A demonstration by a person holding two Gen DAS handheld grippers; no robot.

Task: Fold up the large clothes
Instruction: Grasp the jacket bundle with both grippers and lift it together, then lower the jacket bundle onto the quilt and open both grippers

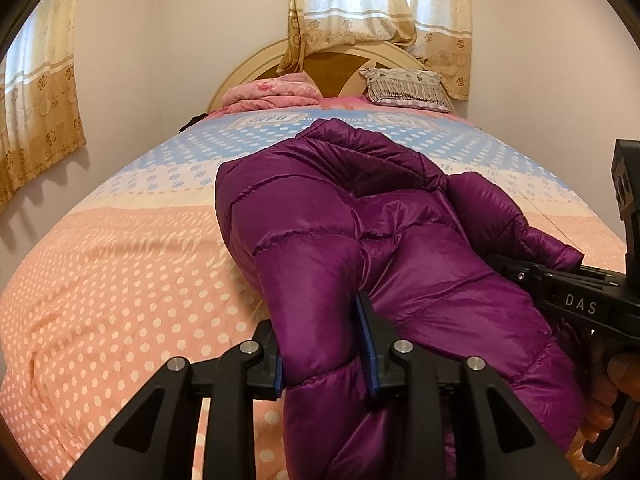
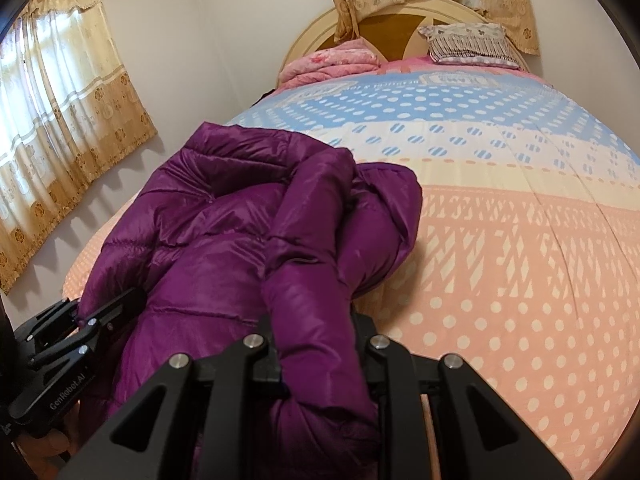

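A puffy purple down jacket [image 1: 360, 232] lies bunched on the bed's dotted quilt [image 1: 120, 280]. Its near end is lifted between both grippers. My left gripper [image 1: 320, 344] has a thick fold of the jacket filling the gap between its blue pads. In the right wrist view it appears at the lower left [image 2: 92, 320] on the jacket's edge. My right gripper [image 2: 316, 344] is shut on another fold of the jacket [image 2: 224, 248], which bulges up between its fingers. Seen from the left wrist view, the right gripper [image 1: 560, 284] sits against the jacket's right side.
A folded pink blanket [image 1: 272, 92] and a patterned pillow [image 1: 404, 86] lie by the rounded headboard [image 1: 340, 60]. Curtains [image 1: 40, 92] hang on the left wall and behind the bed. A person's hand [image 1: 616, 376] grips the right tool. Open quilt [image 2: 520, 260] spreads to the jacket's right.
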